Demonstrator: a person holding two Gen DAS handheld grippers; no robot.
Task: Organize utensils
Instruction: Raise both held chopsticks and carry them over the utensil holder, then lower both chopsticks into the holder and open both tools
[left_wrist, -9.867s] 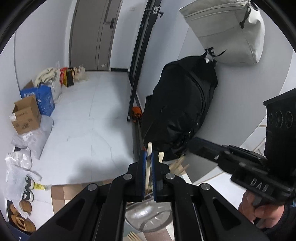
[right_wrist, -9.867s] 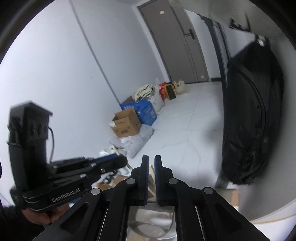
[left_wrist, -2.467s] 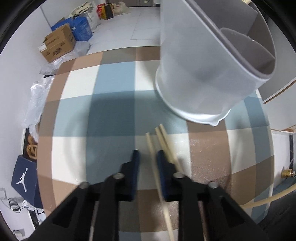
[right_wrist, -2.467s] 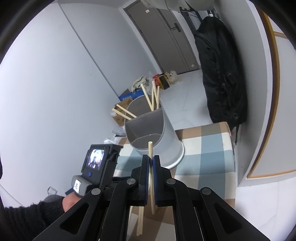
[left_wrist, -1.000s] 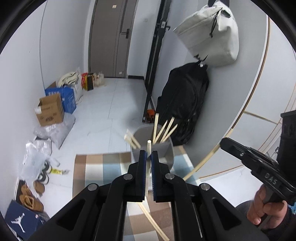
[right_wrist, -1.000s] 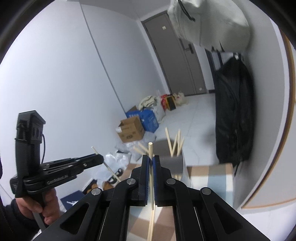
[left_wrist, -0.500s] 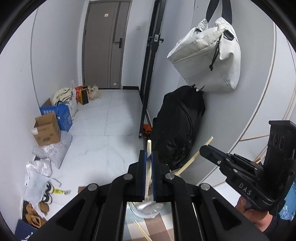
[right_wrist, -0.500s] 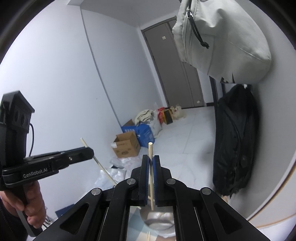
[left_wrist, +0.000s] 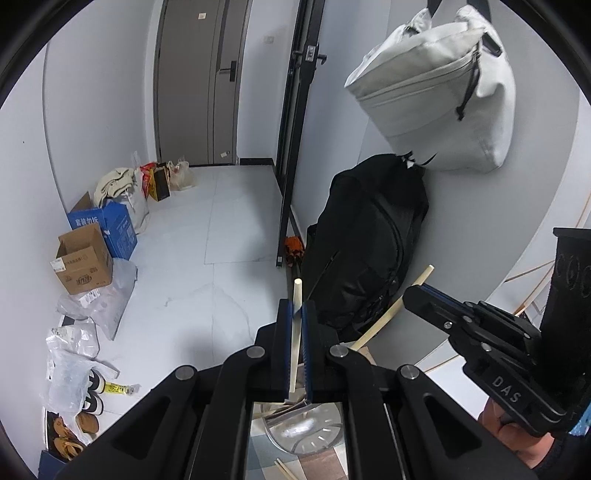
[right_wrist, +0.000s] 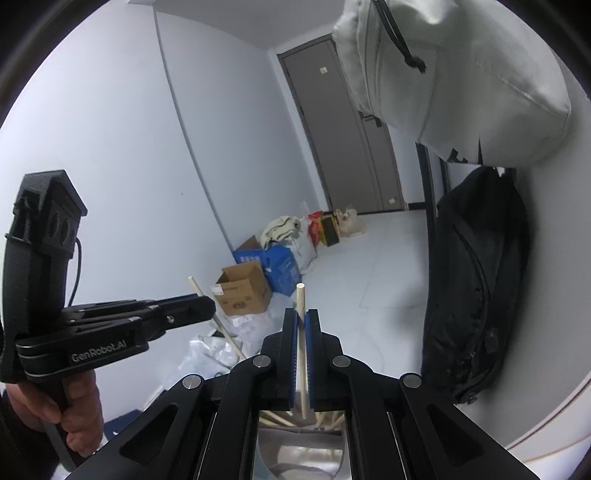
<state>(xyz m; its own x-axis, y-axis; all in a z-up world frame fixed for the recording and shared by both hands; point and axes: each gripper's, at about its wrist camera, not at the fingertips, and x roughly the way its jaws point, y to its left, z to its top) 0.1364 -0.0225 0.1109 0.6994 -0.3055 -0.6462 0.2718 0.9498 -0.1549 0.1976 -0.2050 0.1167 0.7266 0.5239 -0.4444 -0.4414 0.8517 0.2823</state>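
The left claw (left_wrist: 294, 317) is gripping one pale wooden chopstick (left_wrist: 295, 332) upright between its blue-padded jaws, and the right claw (right_wrist: 301, 325) is pinching a second pale wooden chopstick (right_wrist: 301, 332) the same way. Both are hanging above the round grey plastic utensil holder (left_wrist: 306, 432), which is standing on the checked bench (left_wrist: 317, 467) with more chopsticks inside.

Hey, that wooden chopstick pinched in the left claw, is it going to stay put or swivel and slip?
The chopstick looks thin, straight and rigid, so it should not droop. It is probably very light. The left claw pinches it at one narrow spot between flat pads, so the smooth round stick may well swivel or slide if bumped.
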